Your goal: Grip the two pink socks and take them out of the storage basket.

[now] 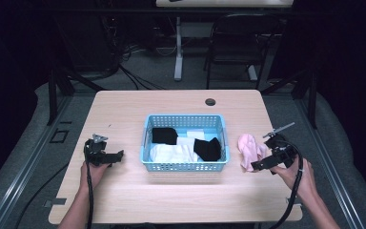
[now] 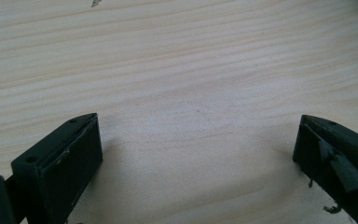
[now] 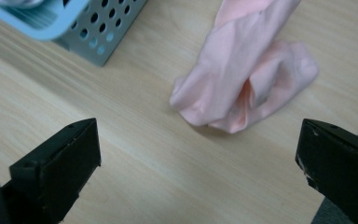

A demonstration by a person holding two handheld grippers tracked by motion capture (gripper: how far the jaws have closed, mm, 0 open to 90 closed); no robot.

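The pink sock (image 3: 244,74) lay crumpled on the table (image 1: 124,191), just right of the blue basket (image 1: 186,166). The right gripper (image 3: 198,158) stood wide open beside it, holding nothing. The left gripper (image 2: 198,154) stood open over bare wood.

A light wooden table (image 1: 124,200) bears a blue perforated plastic basket (image 1: 186,166) holding black and white socks (image 1: 171,152).

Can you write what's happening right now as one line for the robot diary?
right tongs: open, empty, beside pink sock | sock: lying on table, outside basket | left tongs: open, empty, over bare table
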